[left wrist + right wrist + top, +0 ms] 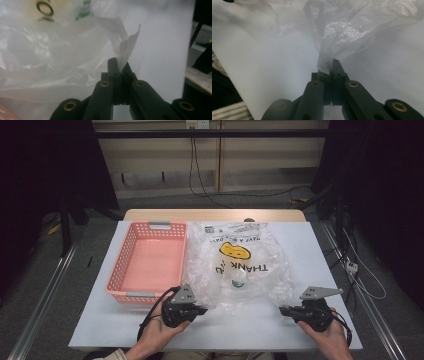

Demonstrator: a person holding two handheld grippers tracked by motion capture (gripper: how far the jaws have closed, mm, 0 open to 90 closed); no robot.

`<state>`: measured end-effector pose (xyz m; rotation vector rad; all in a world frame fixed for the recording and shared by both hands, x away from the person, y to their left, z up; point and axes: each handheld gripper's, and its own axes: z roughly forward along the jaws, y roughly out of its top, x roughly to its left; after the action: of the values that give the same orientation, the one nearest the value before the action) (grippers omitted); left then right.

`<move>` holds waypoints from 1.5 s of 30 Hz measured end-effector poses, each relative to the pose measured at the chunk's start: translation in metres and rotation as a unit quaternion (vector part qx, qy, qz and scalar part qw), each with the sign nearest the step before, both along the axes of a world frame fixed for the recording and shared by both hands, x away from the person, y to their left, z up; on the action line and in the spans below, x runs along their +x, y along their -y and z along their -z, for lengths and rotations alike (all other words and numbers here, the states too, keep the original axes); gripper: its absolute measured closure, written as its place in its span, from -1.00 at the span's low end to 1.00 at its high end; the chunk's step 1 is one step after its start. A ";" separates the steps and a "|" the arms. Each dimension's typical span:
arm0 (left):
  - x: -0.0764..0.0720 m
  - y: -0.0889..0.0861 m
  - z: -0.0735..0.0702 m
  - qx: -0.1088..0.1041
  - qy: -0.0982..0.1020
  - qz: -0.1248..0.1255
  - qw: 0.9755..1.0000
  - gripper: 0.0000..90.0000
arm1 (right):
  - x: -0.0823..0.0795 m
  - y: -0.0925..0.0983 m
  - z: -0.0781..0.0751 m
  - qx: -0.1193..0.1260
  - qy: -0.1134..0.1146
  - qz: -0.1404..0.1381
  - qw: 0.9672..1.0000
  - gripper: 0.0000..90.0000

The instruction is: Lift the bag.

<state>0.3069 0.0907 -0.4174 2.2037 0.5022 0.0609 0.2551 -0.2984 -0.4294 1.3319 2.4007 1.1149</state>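
now both tongs, left (119, 65) and right (329, 67), on bag (240, 265) edges

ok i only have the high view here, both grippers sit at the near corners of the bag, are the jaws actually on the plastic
Observer: Yes. In the left gripper view the left gripper is shut on a corner of the bag, with the film standing up between its jaws.
Operator: and the right one
Observer: Same. The right gripper is shut on a gathered fold of the bag's edge.
Operator: anything else caught in either
Observer: No. Behind each pinch there is just the white table.
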 end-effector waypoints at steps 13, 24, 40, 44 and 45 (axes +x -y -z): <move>0.021 -0.008 -0.057 -0.082 0.055 -0.020 0.995 1.00 | 0.026 0.000 -0.053 0.061 0.078 -0.009 0.995 1.00; 0.041 -0.019 -0.097 -0.129 0.097 -0.046 0.986 1.00 | 0.052 0.000 -0.093 0.089 0.129 -0.005 0.988 1.00; 0.071 -0.044 -0.158 -0.178 0.158 -0.084 0.968 1.00 | 0.084 0.021 -0.163 0.128 0.205 0.023 0.970 1.00; 0.074 -0.044 -0.166 -0.186 0.161 -0.085 0.965 1.00 | 0.090 0.015 -0.171 0.138 0.217 0.020 0.966 1.00; 0.074 -0.044 -0.167 -0.188 0.163 -0.084 0.965 1.00 | 0.091 0.014 -0.175 0.140 0.222 0.017 0.965 1.00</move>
<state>0.3808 0.1347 -0.2500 1.7323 0.4697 0.3818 0.3461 -0.3124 -0.2542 1.0427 1.9431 1.5929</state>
